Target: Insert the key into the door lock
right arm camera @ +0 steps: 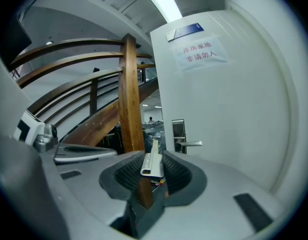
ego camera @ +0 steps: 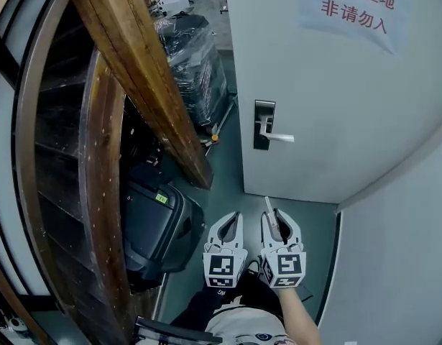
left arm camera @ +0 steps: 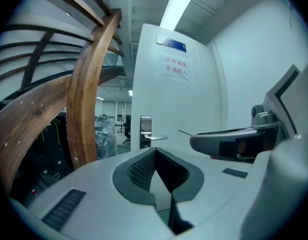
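The white door stands ahead, with a dark lock plate and a silver lever handle on its left edge. My right gripper is shut on a silver key, whose blade sticks out toward the door. The right gripper view has the key between the pads, well short of the lock plate. My left gripper sits beside the right one, shut with nothing in it. From the left gripper view, the lock plate shows far off and the right gripper lies alongside.
A thick wooden stair beam slants down at the left, close to the door's edge. A black case sits under the stairs and plastic-wrapped goods stand beyond. A white wall closes in on the right. A paper sign hangs on the door.
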Tool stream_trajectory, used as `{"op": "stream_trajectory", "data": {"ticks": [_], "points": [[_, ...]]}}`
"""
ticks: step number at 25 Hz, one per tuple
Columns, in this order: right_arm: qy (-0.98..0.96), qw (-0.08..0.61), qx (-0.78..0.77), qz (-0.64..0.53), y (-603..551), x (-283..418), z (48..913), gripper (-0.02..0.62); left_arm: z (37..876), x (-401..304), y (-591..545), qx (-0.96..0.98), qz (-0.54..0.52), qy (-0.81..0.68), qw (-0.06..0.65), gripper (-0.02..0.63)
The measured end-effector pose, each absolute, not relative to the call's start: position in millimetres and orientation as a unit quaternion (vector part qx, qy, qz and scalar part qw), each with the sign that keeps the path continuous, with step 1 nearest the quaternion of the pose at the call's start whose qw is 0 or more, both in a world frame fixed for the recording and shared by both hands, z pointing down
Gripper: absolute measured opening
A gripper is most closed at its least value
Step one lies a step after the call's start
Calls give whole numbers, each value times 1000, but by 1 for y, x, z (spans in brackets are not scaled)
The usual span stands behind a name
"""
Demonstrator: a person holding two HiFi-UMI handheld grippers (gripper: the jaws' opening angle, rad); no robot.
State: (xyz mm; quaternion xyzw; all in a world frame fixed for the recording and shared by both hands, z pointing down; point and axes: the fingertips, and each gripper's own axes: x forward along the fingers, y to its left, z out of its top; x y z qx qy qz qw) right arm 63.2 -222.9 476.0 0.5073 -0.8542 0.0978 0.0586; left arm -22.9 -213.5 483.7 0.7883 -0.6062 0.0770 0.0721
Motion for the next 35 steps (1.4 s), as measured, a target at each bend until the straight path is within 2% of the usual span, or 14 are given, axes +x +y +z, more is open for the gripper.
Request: {"op": "stream_trajectory", "data": {"ticks": [8,20,35], "points": [[-840,101,522,111,-303,49,540,118,527,-48,-241,781,88,-611,92,3],[-812,119,566,84,-449,29,612,118,628,-98,-260,780,106,-605,115,3],[-793,144,584,93,-510,35,641,118,654,-116,-292,776,103,-608,130,3]]}}
